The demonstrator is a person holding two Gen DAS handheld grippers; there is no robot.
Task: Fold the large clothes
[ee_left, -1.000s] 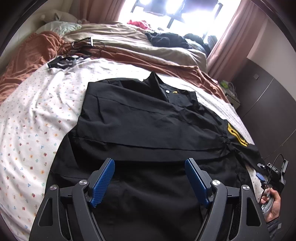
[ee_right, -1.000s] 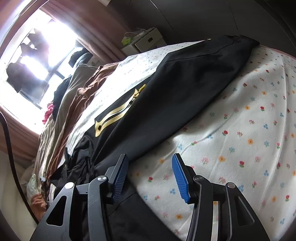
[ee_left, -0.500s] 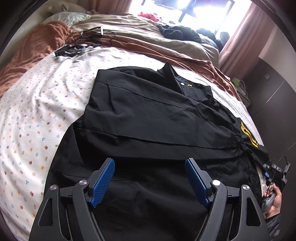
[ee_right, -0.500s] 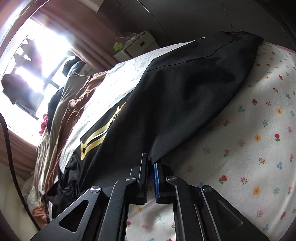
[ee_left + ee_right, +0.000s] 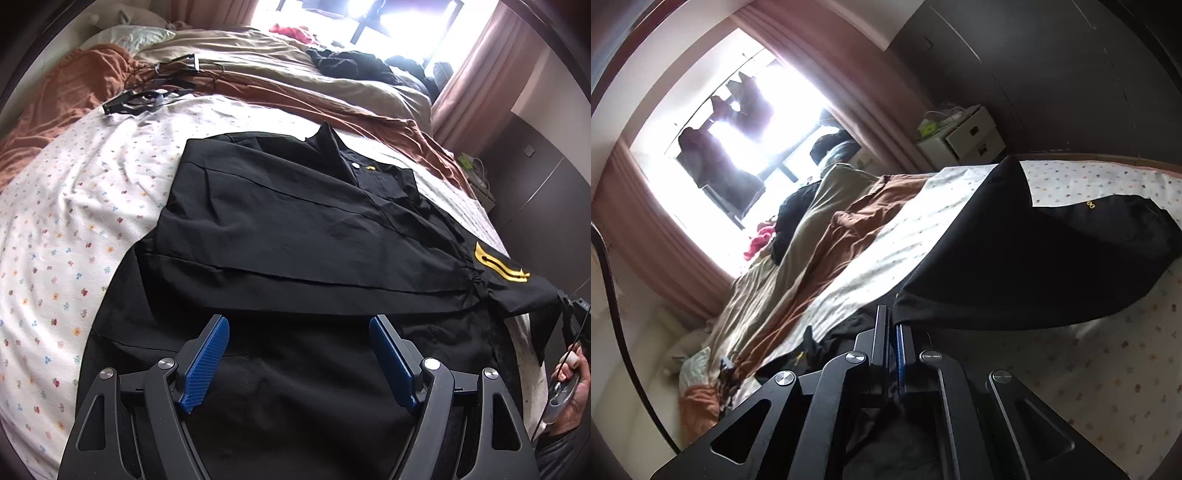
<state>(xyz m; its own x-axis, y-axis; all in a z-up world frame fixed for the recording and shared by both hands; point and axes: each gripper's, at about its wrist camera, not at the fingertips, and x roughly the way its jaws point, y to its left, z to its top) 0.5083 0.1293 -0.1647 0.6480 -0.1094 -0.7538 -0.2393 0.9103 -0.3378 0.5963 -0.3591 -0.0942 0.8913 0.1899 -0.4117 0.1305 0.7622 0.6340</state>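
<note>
Hovering over the lower part of a black shirt (image 5: 288, 236) spread on the floral bedsheet (image 5: 74, 221), the left gripper (image 5: 299, 363) has its blue pads wide apart and holds nothing. Seen from the right wrist, the right gripper (image 5: 893, 345) is clenched on the shirt's sleeve (image 5: 1034, 266), which rises off the sheet in a taut fold, beside a brown blanket (image 5: 842, 240).

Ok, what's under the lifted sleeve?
Under the raised sleeve, held by the right tool, only the floral sheet shows. Farther beneath, the sleeve covers it.
</note>
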